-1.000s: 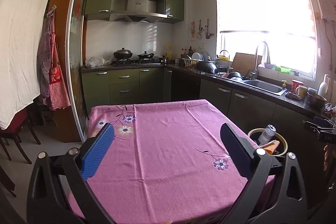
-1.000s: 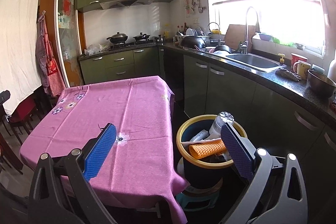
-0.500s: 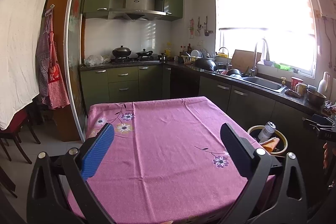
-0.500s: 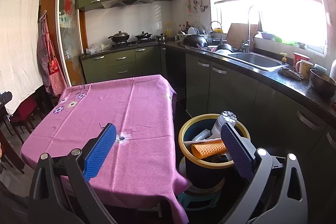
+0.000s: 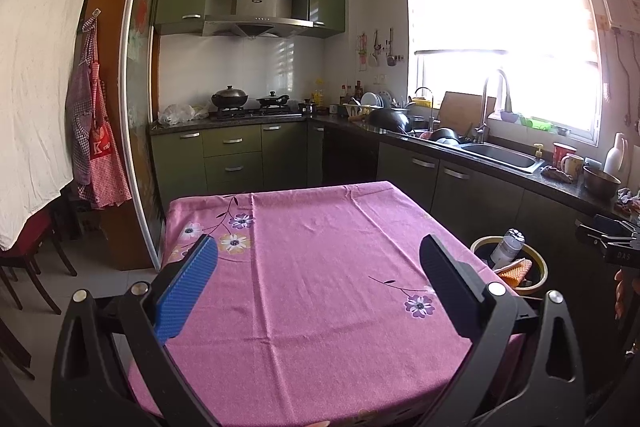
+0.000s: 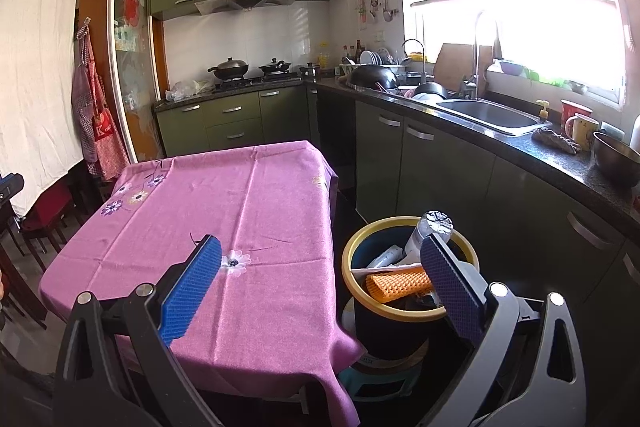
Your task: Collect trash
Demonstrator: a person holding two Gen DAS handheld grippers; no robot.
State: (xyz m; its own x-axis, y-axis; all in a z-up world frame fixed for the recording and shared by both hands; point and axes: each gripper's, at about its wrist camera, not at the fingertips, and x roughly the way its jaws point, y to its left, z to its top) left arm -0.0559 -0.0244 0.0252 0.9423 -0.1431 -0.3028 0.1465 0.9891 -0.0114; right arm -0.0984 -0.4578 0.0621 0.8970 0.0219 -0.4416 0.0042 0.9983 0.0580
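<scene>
A dark blue bin with a yellow rim (image 6: pixel 360 239) stands on the floor right of the table, also seen in the left wrist view (image 5: pixel 538 259). Inside it sit a clear plastic bottle (image 6: pixel 428 231), an orange ribbed piece (image 6: pixel 400 285) and white scraps. The pink flowered tablecloth (image 5: pixel 320 267) bears no loose items. My left gripper (image 5: pixel 320 283) is open and empty above the table's near edge. My right gripper (image 6: pixel 320 279) is open and empty, spanning the table's right edge and the bin, and its body shows in the left wrist view (image 5: pixel 608 239).
Green cabinets and a dark counter (image 6: pixel 540 151) with sink, mugs and a bowl run along the right. A stove with pots (image 5: pixel 248 103) is at the back. Chairs (image 5: pixel 28 259) stand left. The bin rests on a small teal stool (image 6: pixel 376 379).
Both grippers have drawn back and up a little, so the table and bin look slightly farther off. Both stay open and empty.
</scene>
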